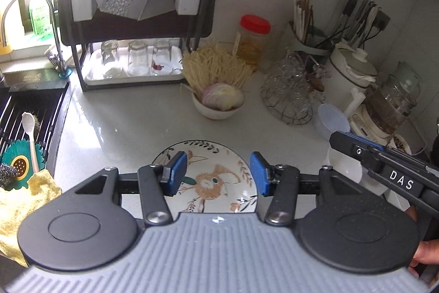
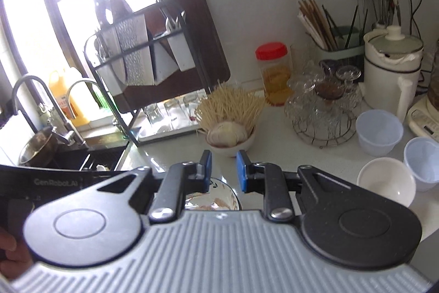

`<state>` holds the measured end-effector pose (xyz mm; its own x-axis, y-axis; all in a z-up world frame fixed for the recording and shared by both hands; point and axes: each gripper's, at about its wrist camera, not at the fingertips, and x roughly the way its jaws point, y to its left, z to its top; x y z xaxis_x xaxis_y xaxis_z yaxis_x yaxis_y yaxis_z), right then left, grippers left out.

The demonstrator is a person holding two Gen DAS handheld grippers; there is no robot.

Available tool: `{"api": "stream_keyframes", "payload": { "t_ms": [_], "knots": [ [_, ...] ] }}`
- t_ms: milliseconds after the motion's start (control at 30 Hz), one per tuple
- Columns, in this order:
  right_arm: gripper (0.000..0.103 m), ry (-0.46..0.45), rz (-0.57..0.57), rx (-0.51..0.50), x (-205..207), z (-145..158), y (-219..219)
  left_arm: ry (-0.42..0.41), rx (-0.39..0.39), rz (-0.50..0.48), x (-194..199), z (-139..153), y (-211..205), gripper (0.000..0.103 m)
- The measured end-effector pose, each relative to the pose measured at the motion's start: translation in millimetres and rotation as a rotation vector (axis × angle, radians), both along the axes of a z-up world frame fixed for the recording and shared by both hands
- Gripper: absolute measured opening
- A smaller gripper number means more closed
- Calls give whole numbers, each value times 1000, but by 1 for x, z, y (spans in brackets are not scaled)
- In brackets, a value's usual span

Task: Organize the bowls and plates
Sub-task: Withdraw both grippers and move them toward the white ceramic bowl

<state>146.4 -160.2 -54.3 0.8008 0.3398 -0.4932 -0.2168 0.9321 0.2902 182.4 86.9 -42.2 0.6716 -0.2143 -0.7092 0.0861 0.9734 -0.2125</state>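
A patterned plate [image 1: 216,177] is seen lying flat on the grey countertop [image 1: 123,122], near its front edge. The left gripper [image 1: 218,173] is held above the plate with its jaws parted about halfway and nothing gripped between its blue pads [image 1: 178,172]. The right gripper [image 2: 223,169] is held with only a narrow gap between its jaws, and nothing is clasped there. A white bowl [image 2: 387,183] is placed to the right of the plate, just beside two translucent plastic cups [image 2: 380,132]. A bowl of sliced onion [image 1: 219,100] is set further back, toward the dish rack [image 1: 137,18].
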Motion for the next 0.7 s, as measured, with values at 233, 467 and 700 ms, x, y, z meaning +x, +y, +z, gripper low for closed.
{"api": "stream_keyframes", "payload": {
  "t_ms": [233, 467, 700],
  "knots": [
    [23, -33, -6, 5, -30, 14, -21, -43, 6, -15, -32, 11, -24, 57],
    [23, -35, -4, 5, -60, 14, -42, -37, -20, -23, -64, 8, -48, 57],
    [23, -28, -40, -3, -85, 8, -67, -30, -32, -46, -87, -1, -74, 57]
  ]
}}
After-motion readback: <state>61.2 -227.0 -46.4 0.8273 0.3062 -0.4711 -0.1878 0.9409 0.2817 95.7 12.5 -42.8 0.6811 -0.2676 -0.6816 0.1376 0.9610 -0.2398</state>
